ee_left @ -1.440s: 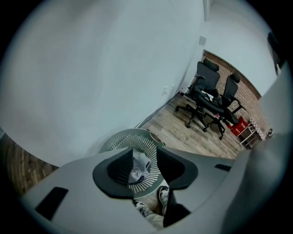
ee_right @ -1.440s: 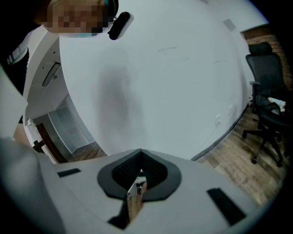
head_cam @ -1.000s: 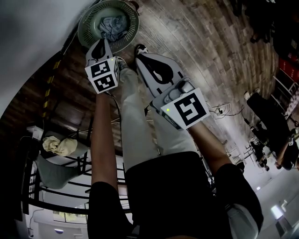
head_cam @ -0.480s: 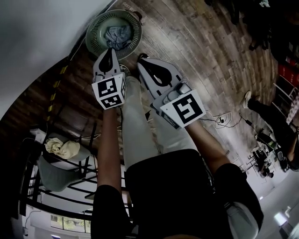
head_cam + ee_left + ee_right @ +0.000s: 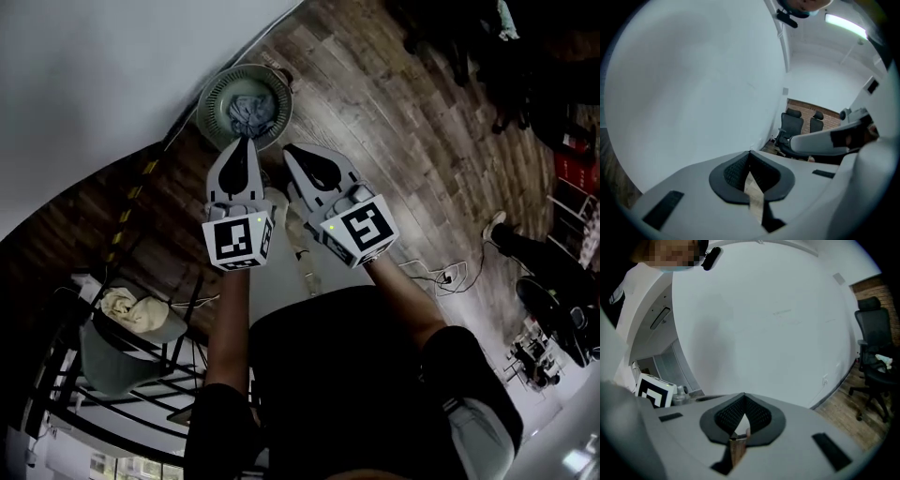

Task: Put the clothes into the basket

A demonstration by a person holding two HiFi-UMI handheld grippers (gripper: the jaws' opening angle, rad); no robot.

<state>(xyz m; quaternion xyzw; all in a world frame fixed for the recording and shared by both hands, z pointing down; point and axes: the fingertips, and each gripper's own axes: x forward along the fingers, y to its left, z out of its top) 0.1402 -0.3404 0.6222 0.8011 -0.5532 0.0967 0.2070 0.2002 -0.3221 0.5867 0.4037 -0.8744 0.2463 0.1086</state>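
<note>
both hand-held grippers are up side by side above a round green basket (image 5: pixel 211 94), which stands on the wooden floor (image 5: pixel 394 103) at the far end of the scene, close against the white wall (image 5: pixel 94 75). a bluish garment (image 5: pixel 249 112) lies crumpled inside it. the left gripper (image 5: pixel 241 142) is fully closed, its jaws meeting tip to tip with nothing between them. the right gripper (image 5: pixel 292 151), just to its right, is closed too and also carries nothing. each gripper's own view looks past its meeting jaws at bare wall.

at the near left, well apart from the basket, a cream garment (image 5: pixel 129 309) sits bunched on top of a dark rack (image 5: pixel 173 361). what may be a grey cloth (image 5: pixel 101 361) hangs just below it. judging by how things lie, one piece is in the basket and these are still to go.

the cream garment looks soft, light and limp, with nothing fragile about it. it should sag and trail from whatever point it is lifted by. the best place to take hold is probably a thick fold on the crest of the heap, where the jaws can bite several layers at once. a single thin edge could slide out from between the pads. loose ends may snag on the rack's bars on the way up, and they would need to be carried high enough to clear the basket's rim.
</note>
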